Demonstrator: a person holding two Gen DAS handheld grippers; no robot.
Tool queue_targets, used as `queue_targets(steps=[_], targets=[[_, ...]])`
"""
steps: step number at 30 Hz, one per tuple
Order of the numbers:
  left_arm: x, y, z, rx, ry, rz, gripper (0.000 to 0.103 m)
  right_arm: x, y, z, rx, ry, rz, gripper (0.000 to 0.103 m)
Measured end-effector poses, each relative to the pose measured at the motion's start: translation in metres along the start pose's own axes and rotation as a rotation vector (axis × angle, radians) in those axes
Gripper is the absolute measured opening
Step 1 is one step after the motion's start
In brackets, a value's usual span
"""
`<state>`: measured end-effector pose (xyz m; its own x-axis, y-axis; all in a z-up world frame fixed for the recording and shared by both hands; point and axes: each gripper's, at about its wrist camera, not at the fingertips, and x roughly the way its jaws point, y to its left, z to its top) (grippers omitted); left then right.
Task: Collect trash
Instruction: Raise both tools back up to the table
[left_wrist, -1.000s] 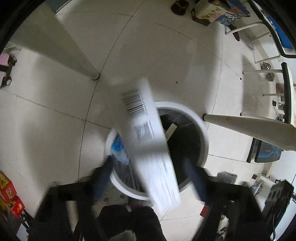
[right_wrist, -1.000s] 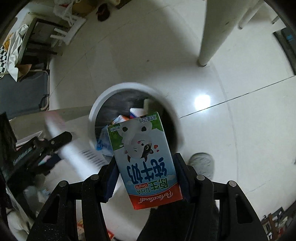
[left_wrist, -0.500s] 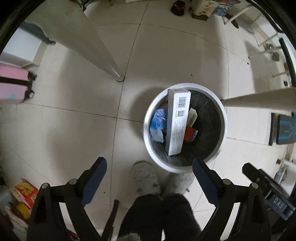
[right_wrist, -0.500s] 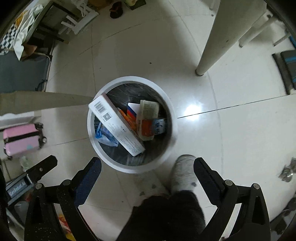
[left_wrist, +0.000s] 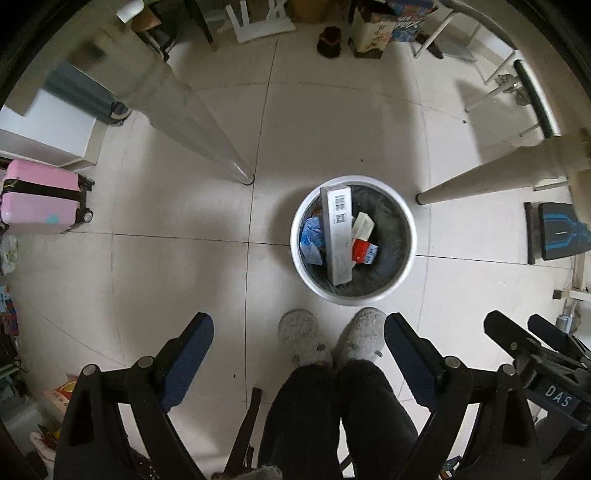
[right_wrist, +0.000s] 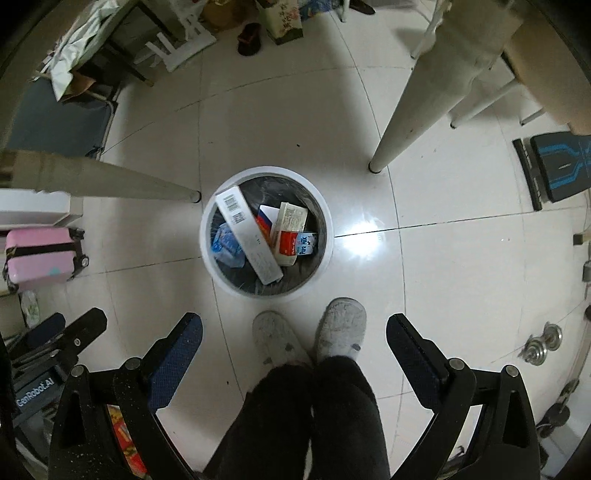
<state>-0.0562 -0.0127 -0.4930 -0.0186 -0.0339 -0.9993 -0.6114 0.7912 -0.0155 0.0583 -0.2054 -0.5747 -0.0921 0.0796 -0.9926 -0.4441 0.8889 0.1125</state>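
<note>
both tools spread and empty above the bin

left tool (left_wrist: 298, 334) and right tool (right_wrist: 294, 332) gaped wide, gripping nothing; long white barcoded carton (right_wrist: 248, 234) leaned inside round white trash bin (right_wrist: 209, 225), tipped against its rim, likely too long to lie flat.

White bin (right_wrist: 325, 221), pink suitcase (right_wrist: 37, 258), grey slippers (right_wrist: 343, 326).

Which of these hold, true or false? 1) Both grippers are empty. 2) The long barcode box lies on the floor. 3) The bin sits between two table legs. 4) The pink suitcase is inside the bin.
1) True: the left gripper and right gripper are open with nothing between the fingers.
2) False: the long barcode box lies in the white trash bin.
3) True.
4) False: the pink suitcase stands on the floor, apart from it.
</note>
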Motion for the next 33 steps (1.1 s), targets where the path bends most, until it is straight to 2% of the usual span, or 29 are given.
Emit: queue_targets(steps=[5,12,16,19,23,27,31,33], targets=[[-0.059,0.004,-0.010,0.019,-0.034,-0.006,0.094,-0.066,0.009,-0.017,-0.010,-0.019,0.010,0.101],[-0.140,0.011,-0.013,0.018,-0.122,-0.025,0.094,-0.169,0.024,-0.032,-0.008,-0.082,0.045,0.101],[-0.180,0.014,0.001,-0.002,-0.182,-0.026,0.094,-0.224,0.030,-0.026,-0.004,-0.139,0.079,0.101],[-0.196,0.012,0.020,-0.035,-0.208,-0.026,0.094,-0.258,0.033,-0.008,0.003,-0.178,0.103,0.101],[-0.217,0.003,0.056,-0.056,-0.244,-0.005,0.094,-0.295,0.030,0.036,0.015,-0.219,0.121,0.101],[-0.234,-0.007,0.110,-0.072,-0.263,0.021,0.094,-0.319,0.024,0.097,0.011,-0.242,0.123,0.101],[-0.226,-0.029,0.180,-0.116,-0.254,0.047,0.094,-0.328,0.016,0.189,-0.007,-0.227,0.138,0.101],[-0.215,-0.040,0.224,-0.161,-0.229,0.066,0.094,-0.332,0.012,0.254,-0.053,-0.215,0.124,0.101]])
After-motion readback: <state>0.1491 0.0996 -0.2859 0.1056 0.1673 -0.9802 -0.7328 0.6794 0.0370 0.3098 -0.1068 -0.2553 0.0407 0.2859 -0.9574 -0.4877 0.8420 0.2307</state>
